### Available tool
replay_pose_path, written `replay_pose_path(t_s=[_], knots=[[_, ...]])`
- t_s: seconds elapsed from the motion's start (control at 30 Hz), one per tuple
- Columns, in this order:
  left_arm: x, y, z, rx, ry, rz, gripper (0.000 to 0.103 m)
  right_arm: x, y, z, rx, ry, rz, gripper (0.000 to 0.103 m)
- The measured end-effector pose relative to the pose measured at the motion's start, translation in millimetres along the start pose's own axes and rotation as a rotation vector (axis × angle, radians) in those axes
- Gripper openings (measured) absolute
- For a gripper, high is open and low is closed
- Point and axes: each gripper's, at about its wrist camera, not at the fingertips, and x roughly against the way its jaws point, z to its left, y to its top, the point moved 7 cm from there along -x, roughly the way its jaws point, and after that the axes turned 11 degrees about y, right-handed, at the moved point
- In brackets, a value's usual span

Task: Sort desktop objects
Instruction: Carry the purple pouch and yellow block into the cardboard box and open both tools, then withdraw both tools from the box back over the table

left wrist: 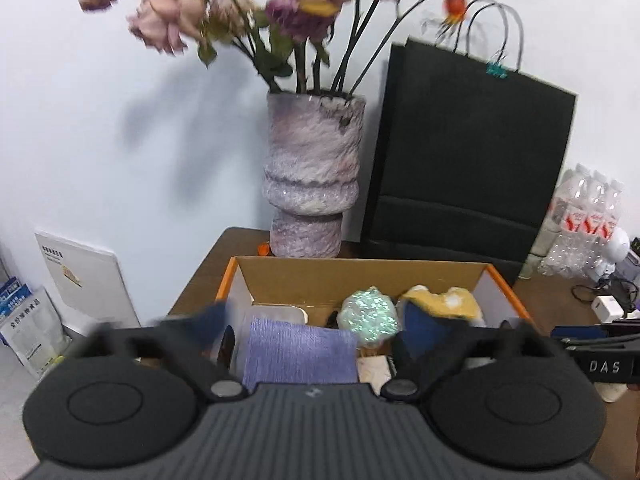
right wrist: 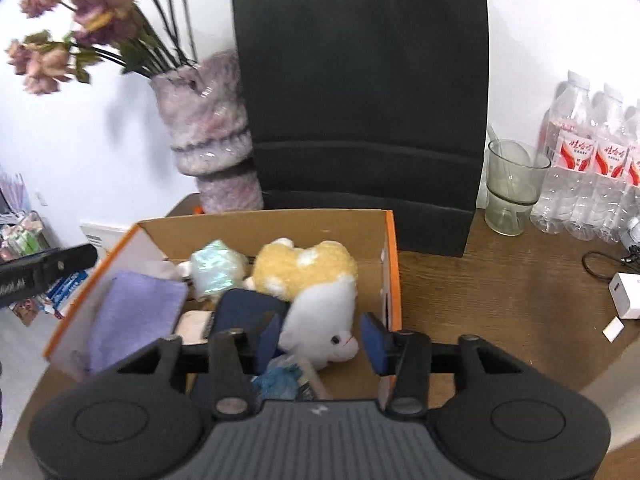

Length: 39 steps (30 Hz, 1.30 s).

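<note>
1. Nearest in the right wrist view, the right gripper [right wrist: 320,340] has its jaws partly apart, and the blue pads [right wrist: 269,338] stand either side of the white plush toy [right wrist: 324,320]. I see no pad pressing on the toy; a gap shows on its right side, so I judge it lies loose in the box, not held.
2. The white plush toy lies at the near right of the cardboard box [right wrist: 264,222], head toward the gripper, its long axis running near to far, roughly in line with the jaws.
3. The left gripper [left wrist: 316,328] has its jaws spread wide, and nothing sits between its blurred pads. It hovers over the near edge of the box, with the purple cloth [left wrist: 300,354] just ahead of it at the near left.
4. Further in, the yellow plush toy [right wrist: 306,264] rests against the white one, and the shiny crumpled ball [right wrist: 216,266] lies to its left, mid-box.
5. Judgement: everything visible inside already sits in the box, so the coming move turns on what remains outside. The right hand is nearer the white charger [right wrist: 626,296] on the table [right wrist: 480,300] to the right.
6. Farthest stand the vase [right wrist: 208,136], black bag [right wrist: 360,100], glass cup [right wrist: 512,188] and water bottles [right wrist: 580,160] by the wall.
</note>
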Motion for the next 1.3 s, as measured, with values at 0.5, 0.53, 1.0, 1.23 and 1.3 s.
replay_pose_path(t_s=[0.5, 0.53, 1.0, 1.23, 1.3], knots=[[137.6, -142.1, -1.2, 0.000, -0.012, 0.021, 0.103, 115.0, -132.3, 44.5, 0.116, 0.034, -0.169, 0.086], [142.7, -155.8, -2.3, -0.001, -0.003, 0.028, 0.103, 120.3, -148.7, 43.5, 0.111, 0.038, -0.171, 0.086], [149.7, -223.8, -33.8, -0.136, 0.006, 0.075, 0.103, 149.1, -218.9, 21.0, 0.076, 0.002, -0.156, 0.086], [127.8, -191.8, -76.5, -0.189, -0.091, -0.030, 0.099, 116.5, -176.0, -30.9, 0.041, -0.049, -0.150, 0.078], [115.1, -182.8, -89.9, -0.225, -0.102, -0.036, 0.095, 109.5, -169.0, -37.3, 0.040, -0.048, -0.144, 0.073]])
